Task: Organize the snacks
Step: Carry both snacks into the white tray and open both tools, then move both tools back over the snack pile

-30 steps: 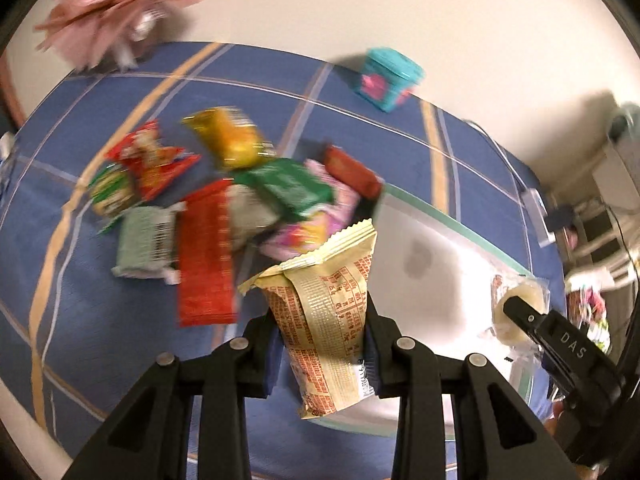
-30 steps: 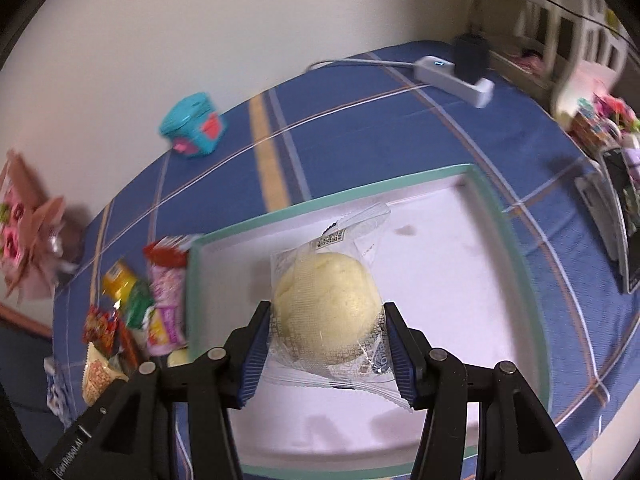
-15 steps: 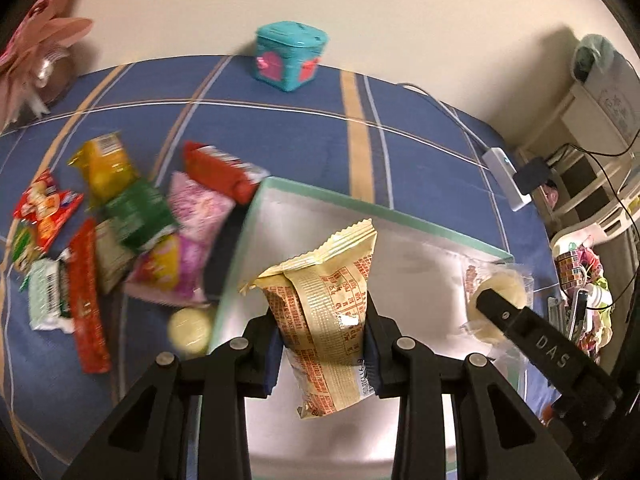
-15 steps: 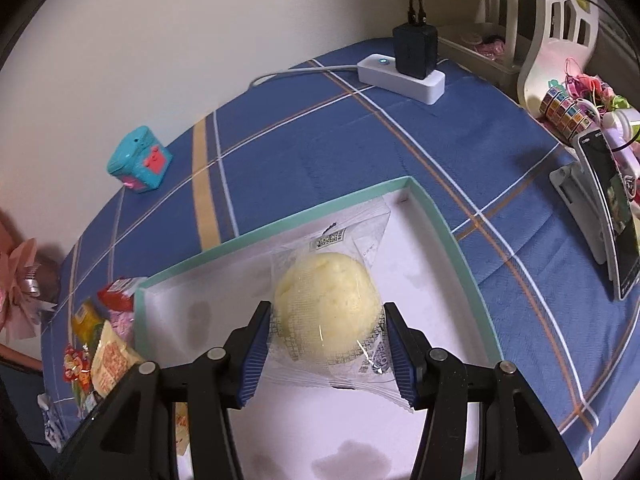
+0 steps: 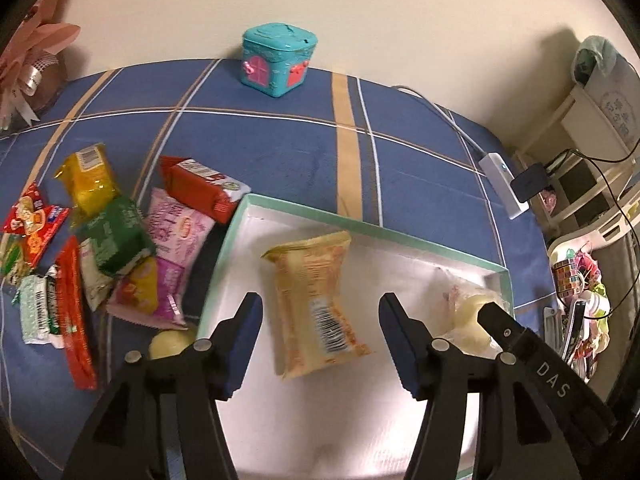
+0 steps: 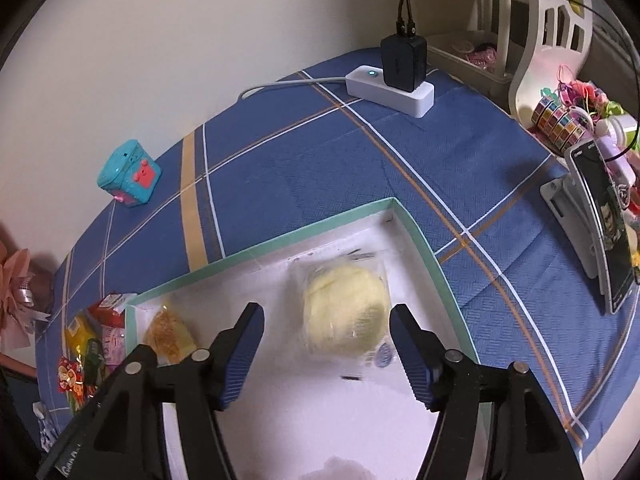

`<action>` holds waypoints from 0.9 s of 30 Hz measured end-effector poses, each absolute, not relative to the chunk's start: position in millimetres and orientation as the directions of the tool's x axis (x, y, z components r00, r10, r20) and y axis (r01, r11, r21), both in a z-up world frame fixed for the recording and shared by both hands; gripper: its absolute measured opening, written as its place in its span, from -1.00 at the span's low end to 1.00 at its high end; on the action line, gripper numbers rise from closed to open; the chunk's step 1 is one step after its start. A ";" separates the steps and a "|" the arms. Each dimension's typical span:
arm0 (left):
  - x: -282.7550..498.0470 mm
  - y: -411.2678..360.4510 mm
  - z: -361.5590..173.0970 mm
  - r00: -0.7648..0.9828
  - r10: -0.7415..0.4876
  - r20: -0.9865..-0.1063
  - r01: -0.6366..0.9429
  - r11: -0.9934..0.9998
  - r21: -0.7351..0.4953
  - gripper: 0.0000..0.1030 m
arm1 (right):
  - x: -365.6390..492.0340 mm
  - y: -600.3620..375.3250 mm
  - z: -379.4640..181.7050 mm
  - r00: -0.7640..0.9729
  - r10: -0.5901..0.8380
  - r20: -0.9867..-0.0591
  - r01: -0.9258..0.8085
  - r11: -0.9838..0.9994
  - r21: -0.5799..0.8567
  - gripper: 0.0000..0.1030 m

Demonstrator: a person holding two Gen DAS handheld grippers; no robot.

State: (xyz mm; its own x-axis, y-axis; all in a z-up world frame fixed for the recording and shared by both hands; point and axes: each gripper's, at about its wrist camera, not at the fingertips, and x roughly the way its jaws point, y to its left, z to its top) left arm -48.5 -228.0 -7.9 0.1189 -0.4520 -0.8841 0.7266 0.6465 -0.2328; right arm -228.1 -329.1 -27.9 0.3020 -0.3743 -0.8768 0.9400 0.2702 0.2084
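A white box with a mint-green rim [image 5: 360, 226] [image 6: 424, 248] lies on the blue checked cloth. In the left wrist view my left gripper [image 5: 320, 316] is opening, and the orange-yellow snack packet [image 5: 316, 304] lies flat in the box between its spread fingers, untouched. In the right wrist view my right gripper [image 6: 324, 328] is opening too; the wrapped yellow bun [image 6: 346, 312] rests on the box floor between its pads, free of them. The orange packet [image 6: 170, 334] shows at the box's left end there. The right gripper's finger [image 5: 532, 364] reaches in beside the bun [image 5: 474, 312].
Several loose snack packets [image 5: 120, 240] are heaped left of the box, with a round yellow sweet [image 5: 170, 344] by its corner. A teal toy box [image 5: 278, 60] stands by the wall. A power strip [image 6: 390, 88] and a phone on a stand [image 6: 600, 224] sit to the right.
Both grippers moved over the box and opened. The orange packet left the left jaws and now lies flat in the box; the bun dropped from the right jaws onto the box floor.
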 end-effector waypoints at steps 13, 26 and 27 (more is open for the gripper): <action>-36.0 -193.0 10.8 0.266 -0.331 -0.905 0.705 0.707 -0.051 0.84 | -216.5 -303.7 -19.8 0.224 -0.337 -0.914 0.941 0.319 0.113 1.00; -23.4 -153.7 20.3 0.313 -0.308 -0.898 0.693 0.721 -0.006 0.96 | -199.5 -275.9 -0.9 0.305 -0.315 -0.899 0.896 0.415 0.159 1.00; -21.7 -150.9 21.9 0.316 -0.308 -0.897 0.690 0.723 -0.005 0.96 | -198.1 -273.9 1.8 0.325 -0.313 -0.893 0.888 0.424 0.175 1.00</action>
